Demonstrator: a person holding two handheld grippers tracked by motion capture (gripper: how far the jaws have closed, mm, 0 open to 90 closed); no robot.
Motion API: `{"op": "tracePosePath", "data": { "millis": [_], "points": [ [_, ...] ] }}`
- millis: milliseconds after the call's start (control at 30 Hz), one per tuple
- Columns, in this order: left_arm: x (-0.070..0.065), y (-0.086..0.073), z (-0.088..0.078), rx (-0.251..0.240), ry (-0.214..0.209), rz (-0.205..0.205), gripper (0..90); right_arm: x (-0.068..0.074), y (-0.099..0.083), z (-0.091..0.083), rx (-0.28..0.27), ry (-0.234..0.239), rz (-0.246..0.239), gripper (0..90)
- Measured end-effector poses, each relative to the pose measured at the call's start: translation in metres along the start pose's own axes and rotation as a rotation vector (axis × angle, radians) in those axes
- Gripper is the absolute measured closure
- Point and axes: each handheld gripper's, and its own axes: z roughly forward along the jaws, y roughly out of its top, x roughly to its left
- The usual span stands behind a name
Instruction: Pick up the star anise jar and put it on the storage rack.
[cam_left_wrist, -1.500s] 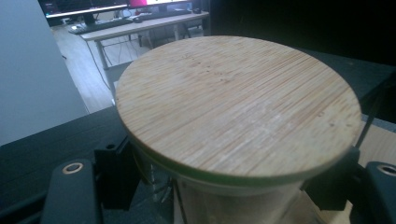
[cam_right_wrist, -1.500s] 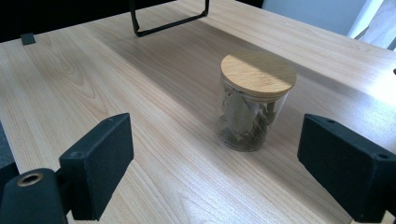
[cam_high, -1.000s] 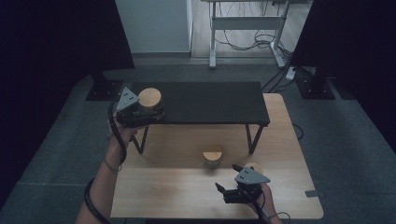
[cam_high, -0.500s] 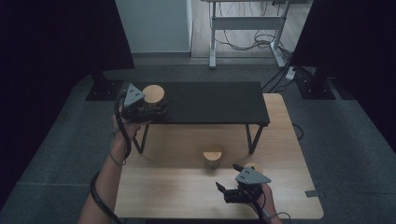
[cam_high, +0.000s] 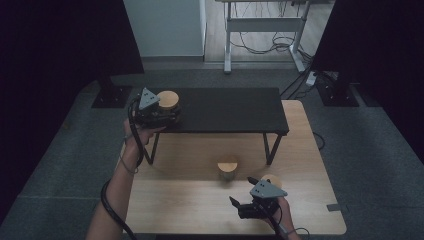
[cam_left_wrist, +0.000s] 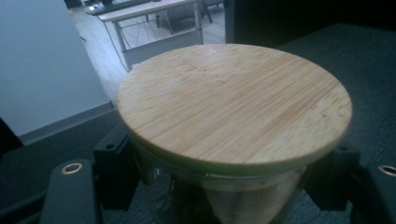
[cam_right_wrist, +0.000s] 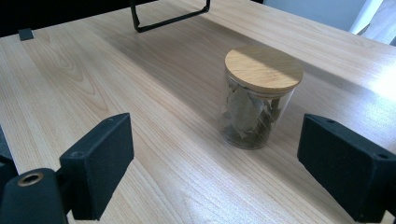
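From the high view, I see my left gripper (cam_high: 167, 114) up at the left end of the black shelf (cam_high: 235, 110). It is closed around a glass jar with a wooden lid (cam_high: 168, 99), and the jar is right over that end of the shelf. I cannot tell if the jar touches the shelf. My right gripper (cam_high: 241, 196) is low over the wooden table (cam_high: 190, 200), near the front edge. A second jar (cam_high: 227, 169) stands on the table, just in front of the shelf.

In the left gripper view, the round wooden lid (cam_left_wrist: 233, 100) is very close. The two black jaws press on the glass under it, one on each side.

In the right gripper view, the jaws stand wide apart with nothing between them. The jar with dry leaves (cam_right_wrist: 258, 97) stands upright on the table (cam_right_wrist: 140, 79), a little ahead of them.
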Motion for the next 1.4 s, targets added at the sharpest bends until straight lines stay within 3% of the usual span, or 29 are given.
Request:
{"op": "tracePosePath", "data": {
  "millis": [533,767,1000,1200,1400],
  "points": [
    [0.0064,-0.0010,0.0012,0.021,0.000,-0.047,24.3,0.0015,0.0000,0.0004,0.001,0.001,-0.003,10.2],
    [0.0034,-0.0018,0.0026,0.037,0.021,-0.020,22.5,0.0012,-0.0003,0.0007,0.003,0.000,-0.003,10.1],
    [0.0034,-0.0012,0.0021,0.036,0.016,-0.020,21.2,0.0014,-0.0006,0.0014,0.005,0.001,-0.005,10.1],
    [0.0002,-0.0013,0.0008,0.040,0.020,-0.011,12.0,0.0009,-0.0012,0.0020,0.006,0.003,-0.004,10.1],
    [-0.0033,-0.0003,-0.0054,0.036,0.030,-0.010,8.5,0.0013,-0.0006,0.0008,0.003,0.004,-0.006,10.2]
  ]
}}
